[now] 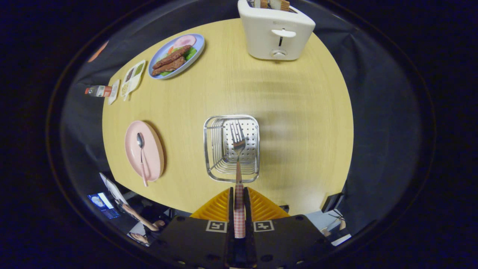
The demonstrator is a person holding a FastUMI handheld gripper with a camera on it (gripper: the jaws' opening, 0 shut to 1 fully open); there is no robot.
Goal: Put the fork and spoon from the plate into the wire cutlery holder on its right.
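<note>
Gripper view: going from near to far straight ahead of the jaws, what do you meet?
Gripper, shut on the fork's checked handle → fork, head hanging over the holder → wire cutlery holder → bare stretch of table → white toaster at the far edge.

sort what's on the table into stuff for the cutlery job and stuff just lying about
For the job: fork, clamped in the gripper above the wire cutlery holder; spoon on the pink plate.

Lying about: toaster, blue food plate, sauce tray, bottle.
</note>
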